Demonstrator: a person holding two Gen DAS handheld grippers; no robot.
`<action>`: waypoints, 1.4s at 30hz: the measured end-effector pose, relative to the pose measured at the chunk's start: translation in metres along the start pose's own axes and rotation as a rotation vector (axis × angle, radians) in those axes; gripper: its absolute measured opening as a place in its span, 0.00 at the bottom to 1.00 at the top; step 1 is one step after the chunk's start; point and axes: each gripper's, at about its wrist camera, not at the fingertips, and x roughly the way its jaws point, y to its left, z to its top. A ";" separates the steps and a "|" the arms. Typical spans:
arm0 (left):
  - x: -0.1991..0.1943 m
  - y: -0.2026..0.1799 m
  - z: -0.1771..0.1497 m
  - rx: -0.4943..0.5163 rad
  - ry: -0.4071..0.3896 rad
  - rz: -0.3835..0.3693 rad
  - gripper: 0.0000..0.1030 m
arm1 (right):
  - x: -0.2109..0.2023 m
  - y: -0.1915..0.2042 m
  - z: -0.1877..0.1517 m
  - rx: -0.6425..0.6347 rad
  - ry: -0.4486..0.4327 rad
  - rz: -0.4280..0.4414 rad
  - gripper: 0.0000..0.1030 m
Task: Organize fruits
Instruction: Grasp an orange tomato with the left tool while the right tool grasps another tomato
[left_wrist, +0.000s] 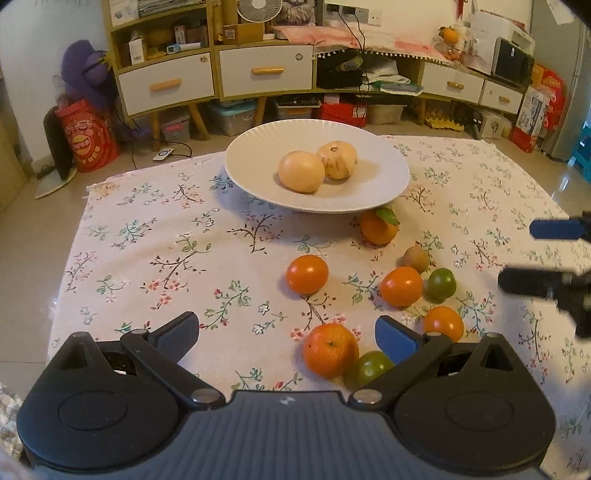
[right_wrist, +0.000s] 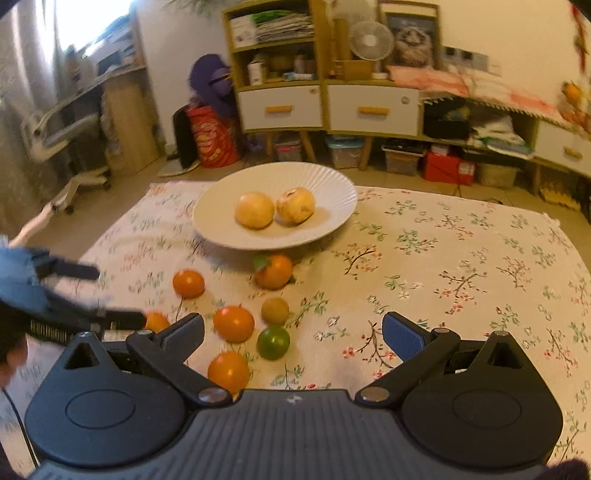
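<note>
A white ribbed plate (left_wrist: 258, 173) (right_wrist: 221, 225) holds two pale yellow fruits (left_wrist: 301, 171) (right_wrist: 255, 209). Loose on the floral cloth lie several oranges, among them a leafy one (left_wrist: 378, 226) (right_wrist: 274, 271) by the plate's rim and a large one (left_wrist: 330, 349), two green fruits (left_wrist: 441, 283) (right_wrist: 273, 342) and a brown kiwi-like fruit (left_wrist: 415, 258) (right_wrist: 275, 311). My left gripper (left_wrist: 288, 338) is open and empty, with the large orange just inside its right finger. My right gripper (right_wrist: 293, 338) is open and empty over the fruit cluster; it also shows in the left wrist view (left_wrist: 532, 254).
The floral cloth (left_wrist: 147, 240) covers a low table. Beyond its far edge stand a shelf unit with drawers (left_wrist: 266, 70), storage boxes, a red bag (left_wrist: 86, 142) and a purple plush toy. A white chair (right_wrist: 62, 140) stands at the left.
</note>
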 end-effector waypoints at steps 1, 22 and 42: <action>0.001 0.001 0.000 -0.006 -0.002 -0.005 0.83 | 0.001 0.001 -0.001 -0.011 0.003 0.007 1.00; 0.040 0.009 0.008 -0.051 0.007 -0.081 0.61 | 0.028 0.025 -0.002 -0.081 0.070 0.179 0.81; 0.059 0.012 0.023 -0.106 0.020 -0.116 0.26 | 0.053 0.041 0.008 -0.107 0.186 0.175 0.40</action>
